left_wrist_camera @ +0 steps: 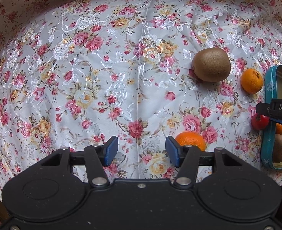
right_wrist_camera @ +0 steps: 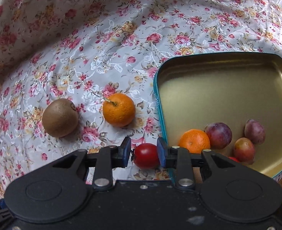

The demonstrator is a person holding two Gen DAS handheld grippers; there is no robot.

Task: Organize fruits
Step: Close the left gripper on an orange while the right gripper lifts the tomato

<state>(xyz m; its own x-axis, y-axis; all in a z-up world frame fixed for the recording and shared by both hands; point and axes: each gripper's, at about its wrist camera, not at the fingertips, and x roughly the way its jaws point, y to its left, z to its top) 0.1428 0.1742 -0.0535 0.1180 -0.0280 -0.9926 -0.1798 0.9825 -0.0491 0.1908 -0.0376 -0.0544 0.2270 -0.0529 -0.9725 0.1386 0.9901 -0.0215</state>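
Between the right gripper's blue pads, just outside the tin's near-left wall, sits the small red tomato.

The right gripper [right_wrist_camera: 143, 152] points steeply down over the small, glossy red tomato [right_wrist_camera: 145, 155], which rests on the flowered tablecloth [right_wrist_camera: 102, 61] with its dark stem end toward the left pad; the jaws stand apart around it, a sliver of gap on the stem side, so I judge it not clamped. The teal-walled, gold-lined metal tin [right_wrist_camera: 227, 88], holding a mandarin and plums, lies to the tomato's right. The left gripper [left_wrist_camera: 141, 151] hangs straight down, jaws apart on nothing, a round orange mandarin [left_wrist_camera: 188, 140] just beside its right pad. The right hand is plainly nearer the tomato.
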